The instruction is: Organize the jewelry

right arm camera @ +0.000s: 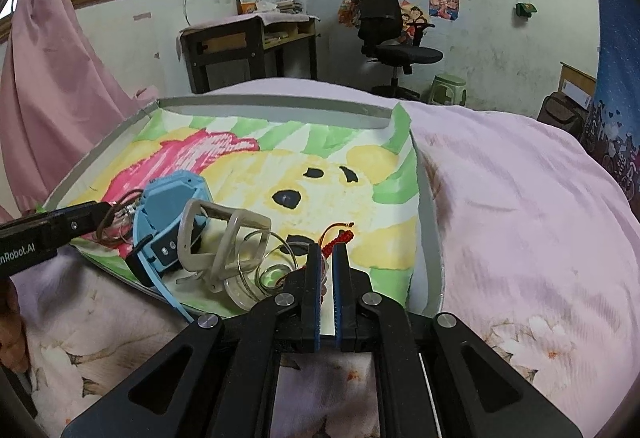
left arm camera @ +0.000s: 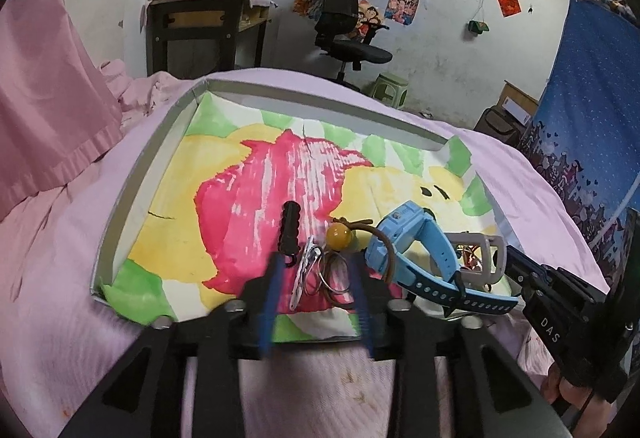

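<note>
A shallow grey tray (left arm camera: 132, 194) lined with a painted paper sits on a pink bed; it also shows in the right wrist view (right arm camera: 430, 222). My left gripper (left arm camera: 316, 270) is open around a silver clip (left arm camera: 306, 264) and metal rings (left arm camera: 334, 272), near an amber bead (left arm camera: 339, 236) and a black ribbed piece (left arm camera: 291, 228). A blue watch (left arm camera: 412, 242) and a grey watch frame (right arm camera: 224, 238) lie at the tray's near right. My right gripper (right arm camera: 327, 258) is shut on a red braided cord (right arm camera: 340, 238), beside a clear glass ring (right arm camera: 276, 276).
The pink bedding (right arm camera: 520, 206) surrounds the tray. A pink curtain (left arm camera: 48, 86) hangs at the left. A desk (left arm camera: 204, 30), an office chair (left arm camera: 344, 30) and a green stool (left arm camera: 390, 88) stand beyond the bed. A blue curtain (left arm camera: 592, 110) hangs at the right.
</note>
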`<state>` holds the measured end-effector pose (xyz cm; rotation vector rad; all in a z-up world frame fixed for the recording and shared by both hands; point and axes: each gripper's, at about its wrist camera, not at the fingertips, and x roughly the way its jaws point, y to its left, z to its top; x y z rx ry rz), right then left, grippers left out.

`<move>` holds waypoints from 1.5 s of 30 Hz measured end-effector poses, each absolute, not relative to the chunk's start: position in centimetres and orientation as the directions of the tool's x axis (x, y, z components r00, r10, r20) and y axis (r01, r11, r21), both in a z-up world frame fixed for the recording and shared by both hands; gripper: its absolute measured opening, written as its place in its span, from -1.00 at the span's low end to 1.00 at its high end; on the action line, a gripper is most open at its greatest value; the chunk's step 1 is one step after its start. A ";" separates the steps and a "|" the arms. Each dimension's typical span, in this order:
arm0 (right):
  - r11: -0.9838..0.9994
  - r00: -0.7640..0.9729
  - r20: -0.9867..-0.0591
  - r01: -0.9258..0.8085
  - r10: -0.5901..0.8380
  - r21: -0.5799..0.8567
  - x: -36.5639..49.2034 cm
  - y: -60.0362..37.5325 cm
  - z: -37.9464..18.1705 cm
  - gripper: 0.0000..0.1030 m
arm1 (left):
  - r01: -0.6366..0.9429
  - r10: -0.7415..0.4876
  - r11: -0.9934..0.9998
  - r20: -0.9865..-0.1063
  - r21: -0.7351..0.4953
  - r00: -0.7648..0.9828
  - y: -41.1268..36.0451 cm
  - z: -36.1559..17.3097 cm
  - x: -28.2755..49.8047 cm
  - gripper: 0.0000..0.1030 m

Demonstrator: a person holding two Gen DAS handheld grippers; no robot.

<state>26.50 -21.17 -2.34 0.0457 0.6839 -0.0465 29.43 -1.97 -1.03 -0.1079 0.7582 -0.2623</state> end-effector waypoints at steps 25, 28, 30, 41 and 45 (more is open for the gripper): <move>0.990 0.893 -0.450 0.059 0.005 0.129 20.0 -21.8 2.2 0.73 | 0.176 -0.192 0.981 -0.454 -0.077 0.870 -1.0 3.2 21.5 0.89; 0.989 0.905 -0.426 0.050 0.014 0.139 19.0 -21.7 2.6 0.75 | 0.176 -0.204 0.979 -0.436 -0.104 0.877 -0.6 3.3 20.4 0.90; 0.990 0.908 -0.418 0.044 0.018 0.138 18.6 -21.4 2.8 0.79 | 0.170 -0.201 0.979 -0.428 -0.110 0.881 -0.4 3.4 19.7 0.91; 0.988 0.935 -0.352 0.026 0.031 0.154 14.3 -21.0 3.8 0.96 | 0.147 -0.167 0.986 -0.390 -0.081 0.905 0.3 3.7 15.5 0.94; 0.987 0.938 -0.345 0.022 0.034 0.158 12.9 -20.7 3.7 0.97 | 0.148 -0.172 0.985 -0.390 -0.091 0.905 0.9 3.1 13.9 0.95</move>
